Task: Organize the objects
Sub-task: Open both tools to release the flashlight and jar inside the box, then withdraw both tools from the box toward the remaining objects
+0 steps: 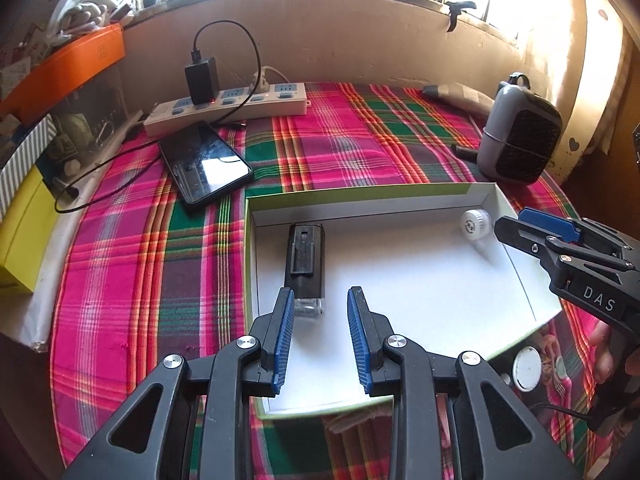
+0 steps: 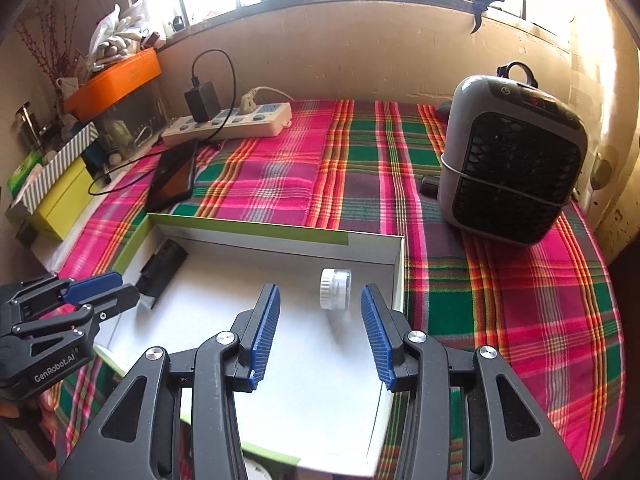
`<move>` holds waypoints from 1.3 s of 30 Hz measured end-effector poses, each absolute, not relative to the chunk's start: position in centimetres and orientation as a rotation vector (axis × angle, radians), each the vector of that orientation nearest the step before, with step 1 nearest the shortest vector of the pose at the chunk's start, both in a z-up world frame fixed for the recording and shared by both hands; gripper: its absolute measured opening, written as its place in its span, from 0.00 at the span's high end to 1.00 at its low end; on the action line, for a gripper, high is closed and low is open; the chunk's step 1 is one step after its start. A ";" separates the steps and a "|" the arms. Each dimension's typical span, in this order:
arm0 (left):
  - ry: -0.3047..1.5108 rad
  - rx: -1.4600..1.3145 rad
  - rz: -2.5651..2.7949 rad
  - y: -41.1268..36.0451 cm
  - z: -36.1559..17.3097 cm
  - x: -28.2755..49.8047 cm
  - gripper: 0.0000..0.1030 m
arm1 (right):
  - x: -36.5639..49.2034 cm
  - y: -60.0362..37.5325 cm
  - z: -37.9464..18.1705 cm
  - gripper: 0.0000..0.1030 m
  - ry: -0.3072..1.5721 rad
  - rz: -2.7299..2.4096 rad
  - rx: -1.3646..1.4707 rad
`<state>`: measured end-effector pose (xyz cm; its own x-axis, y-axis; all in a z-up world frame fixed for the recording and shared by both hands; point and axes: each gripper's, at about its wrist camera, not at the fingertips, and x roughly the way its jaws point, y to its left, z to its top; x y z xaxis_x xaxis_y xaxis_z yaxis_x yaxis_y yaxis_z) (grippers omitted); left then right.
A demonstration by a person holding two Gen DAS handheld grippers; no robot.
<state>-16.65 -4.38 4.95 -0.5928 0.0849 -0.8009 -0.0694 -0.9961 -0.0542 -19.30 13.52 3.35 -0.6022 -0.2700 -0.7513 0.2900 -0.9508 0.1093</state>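
Note:
A shallow white box with a green rim [image 1: 250, 240] [image 2: 276, 230] lies on the plaid cloth. Inside it lie a black rectangular device with a clear end [image 1: 305, 258] [image 2: 164, 270] at the left and a small white-capped jar on its side [image 1: 474, 222] [image 2: 335, 289] at the right. My left gripper [image 1: 320, 300] is open and empty just above the box, right of the device's clear end; it shows in the right wrist view [image 2: 120, 288]. My right gripper [image 2: 318, 300] is open and empty, just short of the jar; it shows in the left wrist view [image 1: 510, 224].
A phone [image 1: 206, 168] [image 2: 174, 176] and a power strip with a charger [image 1: 228, 108] [image 2: 232, 120] lie at the back left. A grey heater [image 1: 518, 138] [image 2: 512, 160] stands at the right. Boxes [image 2: 60, 196] crowd the left edge. A white round lid [image 1: 526, 368] lies in front of the box.

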 end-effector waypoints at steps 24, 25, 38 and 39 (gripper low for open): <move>-0.059 -1.323 2.677 -3.2 5.3 -9.7 0.75 | -9.8 14.0 4.2 0.58 -0.006 -2.542 1.094; -0.064 -1.322 2.675 -3.2 5.2 -9.5 0.75 | -9.3 14.0 4.0 0.58 -0.010 -2.535 1.095; -0.097 -1.343 2.659 -3.5 4.0 -7.6 0.75 | -6.0 12.4 1.1 0.58 0.025 -2.459 1.141; -0.095 -1.347 2.657 -3.4 3.9 -7.5 0.75 | -5.9 12.3 0.9 0.58 0.019 -2.450 1.147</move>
<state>-7.47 -3.43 3.94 -0.5812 0.1718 -0.7954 -0.1148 -0.9850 -0.1289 -5.91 12.34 0.88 -0.5635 -0.3771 -0.7350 0.3886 -0.9061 0.1669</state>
